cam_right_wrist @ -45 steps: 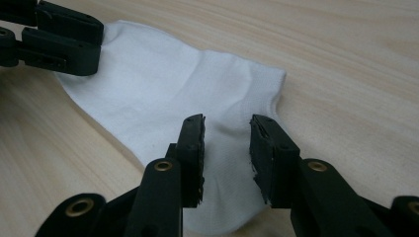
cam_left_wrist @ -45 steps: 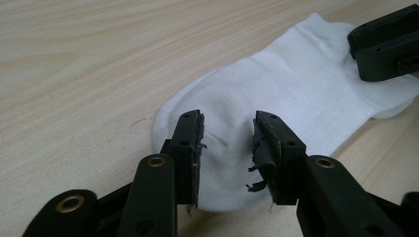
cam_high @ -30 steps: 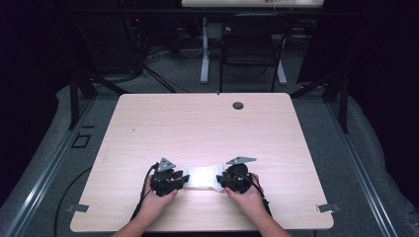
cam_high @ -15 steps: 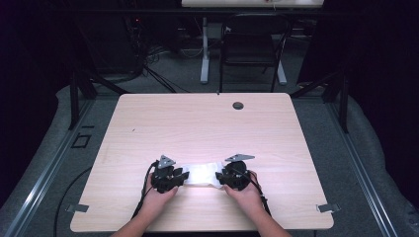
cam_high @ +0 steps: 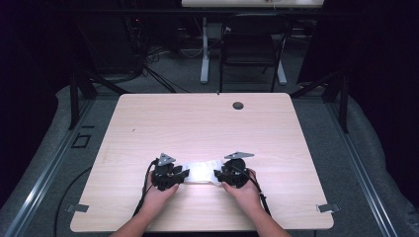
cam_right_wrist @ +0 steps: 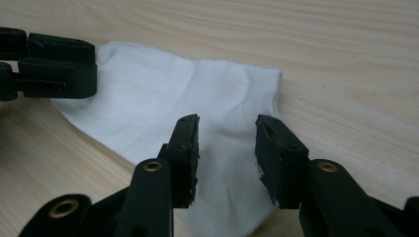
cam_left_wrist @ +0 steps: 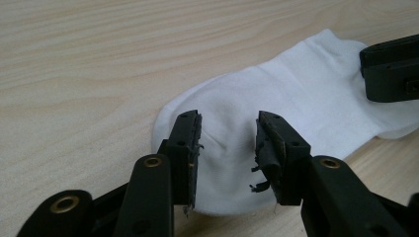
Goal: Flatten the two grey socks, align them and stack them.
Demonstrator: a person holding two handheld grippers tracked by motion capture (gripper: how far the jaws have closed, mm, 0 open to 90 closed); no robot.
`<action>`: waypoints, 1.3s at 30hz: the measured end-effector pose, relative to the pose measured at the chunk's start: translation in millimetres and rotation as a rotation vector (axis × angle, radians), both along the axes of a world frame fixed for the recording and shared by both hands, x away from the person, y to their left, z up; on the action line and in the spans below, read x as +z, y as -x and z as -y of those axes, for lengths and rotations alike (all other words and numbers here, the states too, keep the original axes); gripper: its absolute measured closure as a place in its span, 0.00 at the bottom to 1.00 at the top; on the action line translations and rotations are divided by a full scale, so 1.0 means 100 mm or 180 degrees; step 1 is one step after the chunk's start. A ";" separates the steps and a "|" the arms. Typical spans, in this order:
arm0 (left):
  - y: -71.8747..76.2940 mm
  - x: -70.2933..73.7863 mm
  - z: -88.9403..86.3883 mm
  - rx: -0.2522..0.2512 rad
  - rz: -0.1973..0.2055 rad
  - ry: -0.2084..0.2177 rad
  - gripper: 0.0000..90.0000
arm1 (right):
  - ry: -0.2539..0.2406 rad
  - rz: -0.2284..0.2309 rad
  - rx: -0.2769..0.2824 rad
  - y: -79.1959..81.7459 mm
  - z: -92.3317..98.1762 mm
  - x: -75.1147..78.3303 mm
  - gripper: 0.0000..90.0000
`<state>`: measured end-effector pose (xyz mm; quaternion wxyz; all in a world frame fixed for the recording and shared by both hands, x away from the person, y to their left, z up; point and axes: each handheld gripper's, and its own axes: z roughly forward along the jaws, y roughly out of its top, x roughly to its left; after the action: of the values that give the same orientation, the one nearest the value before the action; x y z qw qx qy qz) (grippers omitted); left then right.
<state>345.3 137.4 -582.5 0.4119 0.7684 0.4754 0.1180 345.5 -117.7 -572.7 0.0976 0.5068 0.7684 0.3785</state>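
Now | white sock (cam_high: 200, 172) flat on table (cam_high: 207, 123) | left gripper (cam_left_wrist: 227, 148), right gripper (cam_right_wrist: 226, 148): jaws just opening, straddling sock ends, gripping nothing

We see a light wood-grain table (cam_high: 207, 123) with rounded corners and a small dark round grommet (cam_high: 238, 105) near its far edge. It stands on grey floor (cam_high: 375, 163), where metal rails (cam_high: 39, 173) run along the left and right sides. Beyond the far edge sit a dark chair (cam_high: 252, 49), a white post (cam_high: 204, 49), and what may be tangled cables (cam_high: 148, 54). The room's far part lies in deep shadow.
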 end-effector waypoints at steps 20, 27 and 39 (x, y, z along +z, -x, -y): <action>0.08 0.23 -0.07 -0.0142 0.0157 0.0168 0.45 | -0.0169 0.0112 0.0052 0.11 0.03 0.19 0.50; 0.20 0.35 -0.19 -0.0179 0.0178 0.0181 0.41 | -0.0318 0.0308 0.0109 0.25 0.13 0.30 0.46; 0.42 0.38 -0.40 -0.0181 0.0195 0.0254 0.40 | -0.0300 0.0633 0.0111 0.48 0.33 0.36 0.38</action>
<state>303.8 177.6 -544.8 0.4598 0.7605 0.4449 0.1107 297.0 -150.7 -536.8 0.1428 0.4574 0.7449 0.4643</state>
